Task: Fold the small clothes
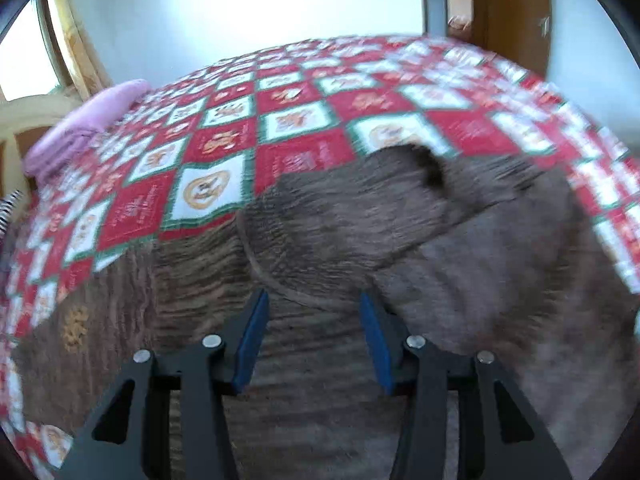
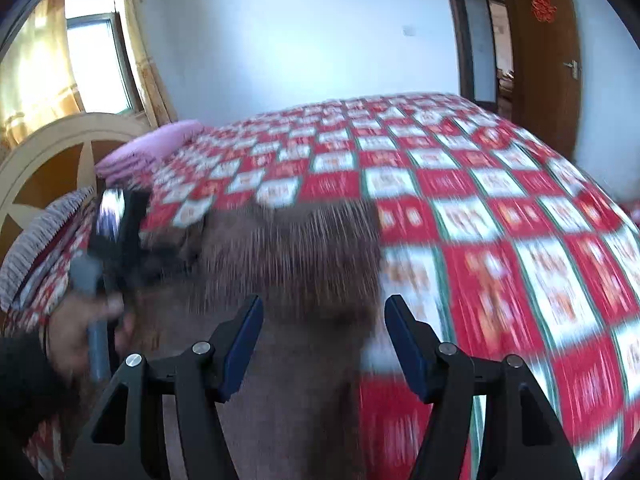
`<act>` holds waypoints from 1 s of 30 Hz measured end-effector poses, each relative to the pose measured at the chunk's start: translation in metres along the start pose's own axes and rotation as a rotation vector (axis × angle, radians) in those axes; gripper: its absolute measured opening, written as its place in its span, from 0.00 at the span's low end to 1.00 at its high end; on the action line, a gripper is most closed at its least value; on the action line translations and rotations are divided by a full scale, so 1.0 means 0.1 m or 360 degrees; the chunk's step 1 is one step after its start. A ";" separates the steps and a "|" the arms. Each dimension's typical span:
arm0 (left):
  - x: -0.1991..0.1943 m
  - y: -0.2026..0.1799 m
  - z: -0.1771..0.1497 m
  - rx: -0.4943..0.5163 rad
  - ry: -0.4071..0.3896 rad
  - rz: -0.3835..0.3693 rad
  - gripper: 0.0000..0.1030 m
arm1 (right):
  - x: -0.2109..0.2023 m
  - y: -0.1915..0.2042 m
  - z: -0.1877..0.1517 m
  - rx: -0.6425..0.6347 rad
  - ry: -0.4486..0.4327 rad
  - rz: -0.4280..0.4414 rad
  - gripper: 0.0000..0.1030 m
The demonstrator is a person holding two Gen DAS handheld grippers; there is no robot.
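Note:
A brown ribbed garment (image 1: 360,220) lies spread on the red-and-white checked quilt (image 1: 304,120), one part of it folded over with its curved edge just ahead of my left gripper (image 1: 313,294). That gripper hangs over the cloth with its blue pads apart and nothing pinched between them. In the right wrist view the same garment (image 2: 288,248) lies below my right gripper (image 2: 324,300), which is open and empty, its right finger over the quilt (image 2: 500,220). At the left a hand (image 2: 76,324) grips the other gripper's grey handle. Both views are blurred.
A pink pillow (image 2: 152,148) and a striped cushion (image 2: 44,232) lie by the round wooden headboard (image 2: 60,148). A curtained window (image 2: 92,48) is at the back left. A brown door (image 2: 540,60) stands at the back right behind the bed.

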State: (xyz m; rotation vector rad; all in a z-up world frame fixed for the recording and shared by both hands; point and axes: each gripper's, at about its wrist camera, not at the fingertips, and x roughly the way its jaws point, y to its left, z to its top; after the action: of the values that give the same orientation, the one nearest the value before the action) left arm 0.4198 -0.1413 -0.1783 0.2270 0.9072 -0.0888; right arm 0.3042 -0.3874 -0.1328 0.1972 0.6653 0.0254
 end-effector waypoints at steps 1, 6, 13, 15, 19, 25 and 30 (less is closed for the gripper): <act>0.05 0.02 0.01 -0.0018 0.0000 -0.0004 0.52 | 0.15 -0.02 0.11 0.0005 -0.0001 0.0062 0.62; 0.13 0.00 0.04 0.0115 -0.0081 0.0200 0.78 | 0.90 -0.05 0.11 -0.0021 0.0352 0.0171 0.62; 0.25 0.12 0.12 0.0053 -0.0044 0.0262 1.00 | 0.86 0.12 -0.32 -0.0306 0.0579 0.0081 0.63; 0.26 0.14 0.13 0.0033 -0.0046 0.0238 1.00 | 0.81 0.18 -0.24 -0.0342 0.0584 0.0041 0.63; 0.28 0.20 0.13 -0.0032 -0.0028 0.0187 1.00 | 0.73 0.31 0.02 -0.0230 0.0393 0.0250 0.63; 0.29 0.23 0.11 -0.0081 -0.0018 0.0127 1.00 | 1.21 0.48 -0.17 -0.0236 0.0506 0.0294 0.65; 0.26 0.35 0.07 -0.0186 -0.0022 0.0029 1.00 | 0.92 0.44 -0.23 -0.0291 0.0680 0.0495 0.64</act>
State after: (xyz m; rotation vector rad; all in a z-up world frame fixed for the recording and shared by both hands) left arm 0.4470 -0.1088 -0.1886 0.1256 0.8932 -0.0201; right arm 0.3643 -0.3326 -0.1990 0.1173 1.0470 0.4356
